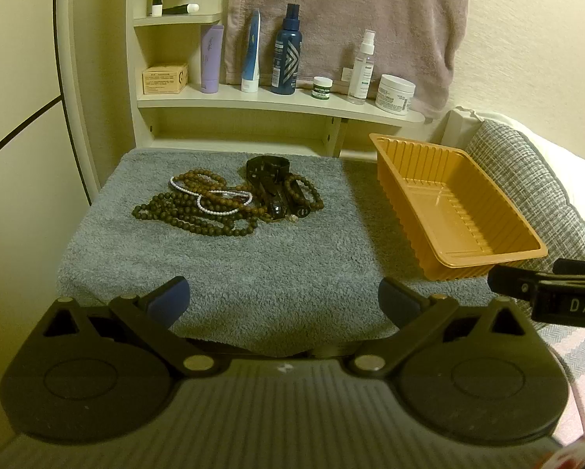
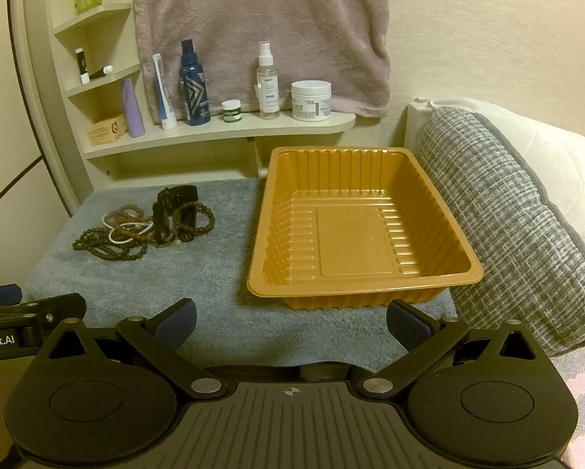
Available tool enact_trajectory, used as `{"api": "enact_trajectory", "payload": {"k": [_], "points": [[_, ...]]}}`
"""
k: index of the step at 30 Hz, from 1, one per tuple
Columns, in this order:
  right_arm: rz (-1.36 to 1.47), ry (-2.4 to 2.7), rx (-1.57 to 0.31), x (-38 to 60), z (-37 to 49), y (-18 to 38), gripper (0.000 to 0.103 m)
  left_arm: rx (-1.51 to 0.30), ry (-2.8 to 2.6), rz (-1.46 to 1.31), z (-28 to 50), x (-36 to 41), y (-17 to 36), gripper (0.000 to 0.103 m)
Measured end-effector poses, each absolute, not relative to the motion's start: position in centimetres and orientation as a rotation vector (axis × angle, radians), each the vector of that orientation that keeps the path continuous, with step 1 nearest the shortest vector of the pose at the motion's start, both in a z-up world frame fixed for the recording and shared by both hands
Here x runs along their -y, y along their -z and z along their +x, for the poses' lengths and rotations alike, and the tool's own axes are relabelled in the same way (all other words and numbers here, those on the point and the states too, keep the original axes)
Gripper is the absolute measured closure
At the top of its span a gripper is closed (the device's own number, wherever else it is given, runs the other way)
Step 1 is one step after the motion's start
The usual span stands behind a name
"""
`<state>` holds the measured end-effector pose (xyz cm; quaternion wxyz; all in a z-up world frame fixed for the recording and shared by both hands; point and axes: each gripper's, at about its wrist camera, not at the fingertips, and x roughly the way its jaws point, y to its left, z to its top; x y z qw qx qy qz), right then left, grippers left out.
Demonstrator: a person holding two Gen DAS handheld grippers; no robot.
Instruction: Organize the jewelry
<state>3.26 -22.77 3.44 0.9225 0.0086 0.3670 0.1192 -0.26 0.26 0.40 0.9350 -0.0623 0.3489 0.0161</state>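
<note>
At the left, the left gripper point(image 1: 284, 297) is held wide apart and holds nothing, over the grey towel point(image 1: 222, 265). A tangled jewelry pile point(image 1: 229, 201) is seen mid-towel. Further right stands the orange tray point(image 2: 464, 273), before which the right gripper point(image 2: 292, 322) is likewise spread wide.

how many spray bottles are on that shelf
2, both on the long lower shelf: the dark blue spray bottle toward the left, the clear spray bottle right of it, beside the white jar.
</note>
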Motion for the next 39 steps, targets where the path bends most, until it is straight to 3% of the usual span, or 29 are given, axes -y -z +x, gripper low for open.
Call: {"api": "enact_trajectory", "payload": {"k": [39], "points": [[0.026,-0.241,-0.751,22.52,3.16,-3.6,0.0,-0.713,-0.031,-0.13,-0.22,-0.41,-0.38,0.001]]}}
